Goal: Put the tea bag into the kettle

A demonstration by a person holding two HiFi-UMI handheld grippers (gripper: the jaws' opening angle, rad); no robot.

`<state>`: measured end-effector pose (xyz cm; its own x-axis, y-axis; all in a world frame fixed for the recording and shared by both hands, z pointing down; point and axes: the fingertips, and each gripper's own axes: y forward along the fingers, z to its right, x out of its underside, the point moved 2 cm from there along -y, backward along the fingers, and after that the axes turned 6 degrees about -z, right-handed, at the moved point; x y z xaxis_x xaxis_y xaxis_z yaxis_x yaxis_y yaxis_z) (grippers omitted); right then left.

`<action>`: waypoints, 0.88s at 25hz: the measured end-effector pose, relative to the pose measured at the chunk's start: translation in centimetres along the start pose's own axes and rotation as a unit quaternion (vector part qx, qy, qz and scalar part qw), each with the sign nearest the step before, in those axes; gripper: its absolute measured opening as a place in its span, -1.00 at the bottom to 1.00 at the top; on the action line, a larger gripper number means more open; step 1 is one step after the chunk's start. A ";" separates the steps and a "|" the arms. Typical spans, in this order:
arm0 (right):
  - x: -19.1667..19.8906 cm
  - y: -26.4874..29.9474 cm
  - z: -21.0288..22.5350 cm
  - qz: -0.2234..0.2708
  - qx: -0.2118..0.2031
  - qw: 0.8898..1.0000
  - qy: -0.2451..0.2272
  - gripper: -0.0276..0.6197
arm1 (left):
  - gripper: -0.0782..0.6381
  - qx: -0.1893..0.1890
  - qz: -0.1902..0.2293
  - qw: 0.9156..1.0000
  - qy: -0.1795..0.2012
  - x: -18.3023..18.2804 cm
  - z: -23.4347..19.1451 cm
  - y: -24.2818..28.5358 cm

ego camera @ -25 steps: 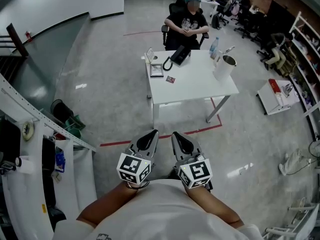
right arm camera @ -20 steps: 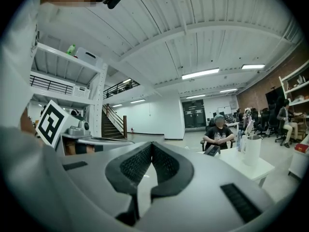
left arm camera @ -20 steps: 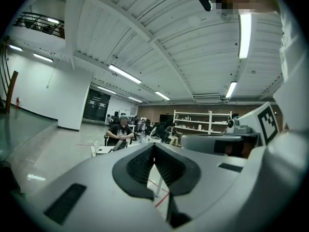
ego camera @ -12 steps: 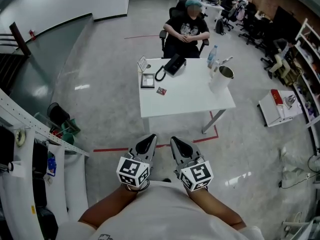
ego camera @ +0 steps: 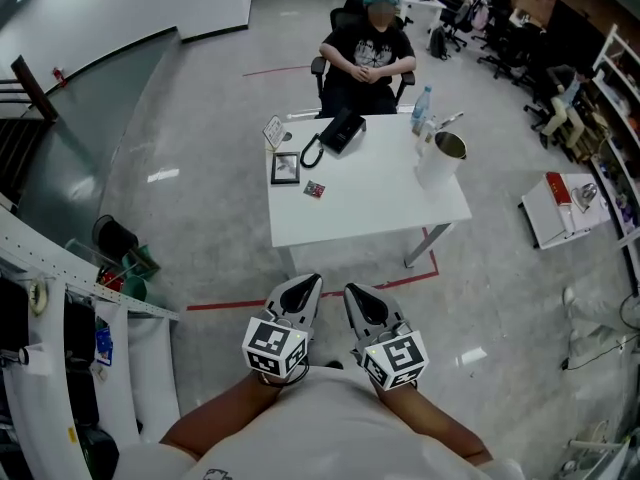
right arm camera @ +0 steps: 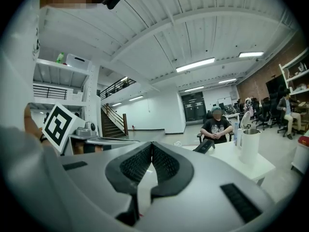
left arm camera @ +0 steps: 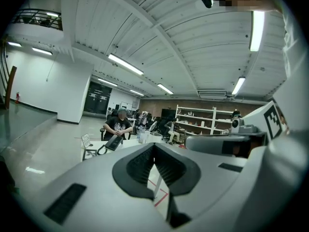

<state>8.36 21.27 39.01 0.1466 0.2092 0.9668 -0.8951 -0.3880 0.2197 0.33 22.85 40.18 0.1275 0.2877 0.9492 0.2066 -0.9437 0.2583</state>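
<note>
A white table (ego camera: 375,200) stands a few steps ahead of me in the head view. Near its right end is the white kettle (ego camera: 440,158) with a metal rim, also seen far off in the right gripper view (right arm camera: 249,146). The tea bag (ego camera: 314,189), a small red packet, lies on the table's left part. My left gripper (ego camera: 305,286) and right gripper (ego camera: 358,293) are held side by side close to my body, well short of the table. Both are shut with nothing between the jaws, and the ribbed pads meet in the left gripper view (left arm camera: 154,146) and the right gripper view (right arm camera: 152,145).
A person (ego camera: 365,53) sits in a chair behind the table. On the table are a black phone (ego camera: 337,131), a picture frame (ego camera: 284,168), a card stand (ego camera: 273,131) and a water bottle (ego camera: 421,107). Red tape (ego camera: 330,291) marks the floor. A white cart (ego camera: 560,208) stands right, racks left.
The table sits lower and more centred in the head view, so I have come a little closer. Both grippers stay shut and held the same way.
</note>
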 end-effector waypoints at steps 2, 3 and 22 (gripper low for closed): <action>-0.1 0.5 1.1 -0.001 0.009 1.000 0.001 -0.88 | -0.76 0.009 -0.001 1.000 -0.004 -0.1 -0.4 1.4; -0.2 0.8 1.6 -0.002 0.013 1.000 0.002 -0.88 | -0.76 0.014 -0.002 1.000 -0.005 -0.2 -0.6 2.0; -3.8 16.2 7.6 -0.016 0.063 0.998 0.019 -0.88 | -0.76 0.063 -0.013 0.998 -0.009 -4.7 -14.8 11.5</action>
<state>-3.53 7.37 39.88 0.1563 0.2567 0.9538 -0.8301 -0.4892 0.2677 -12.22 8.25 41.30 0.1384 0.3161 0.9386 0.3306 -0.9081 0.2571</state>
